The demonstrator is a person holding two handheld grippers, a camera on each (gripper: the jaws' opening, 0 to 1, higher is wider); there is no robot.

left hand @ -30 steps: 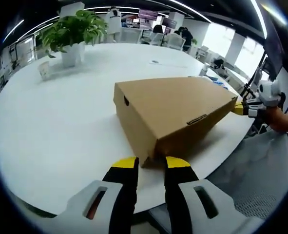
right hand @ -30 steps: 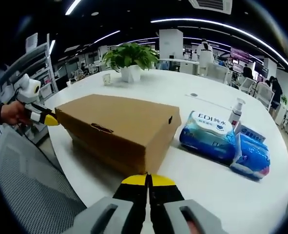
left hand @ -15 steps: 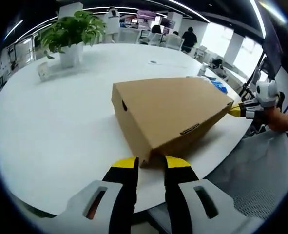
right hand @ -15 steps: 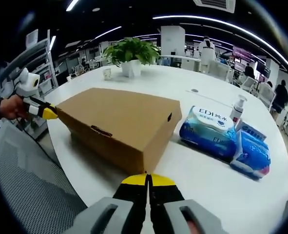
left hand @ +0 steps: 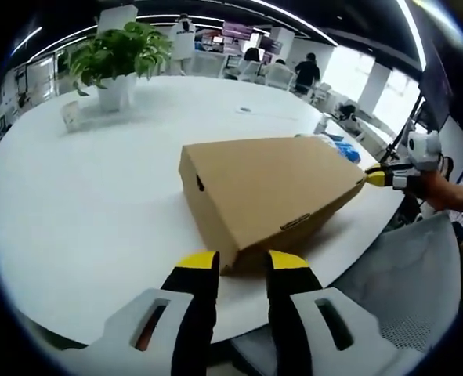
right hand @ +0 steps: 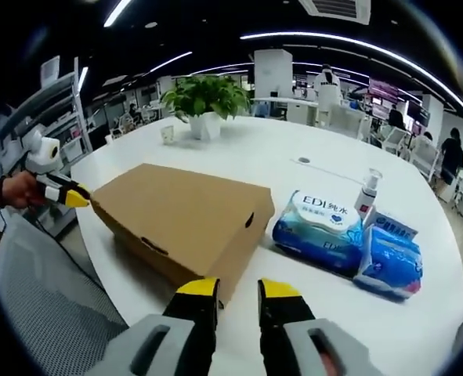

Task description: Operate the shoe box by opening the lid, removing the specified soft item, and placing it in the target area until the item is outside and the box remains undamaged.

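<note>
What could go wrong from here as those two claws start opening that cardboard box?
The shoe box sits near the table edge, so lifting the lid might push it off. The left gripper and right gripper work at opposite corners; uneven pulls could tear the cardboard. The wipes pack beside it could get knocked.

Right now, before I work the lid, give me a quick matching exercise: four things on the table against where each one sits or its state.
Things:
1. shoe box
2. potted plant
3. wet wipes pack
4. pump bottle

Places or states:
A. behind the wipes
B. lid shut, at the near table edge
C. far side of the table
D. right beside the box

Pairs: 1-B, 2-C, 3-D, 4-A
</note>
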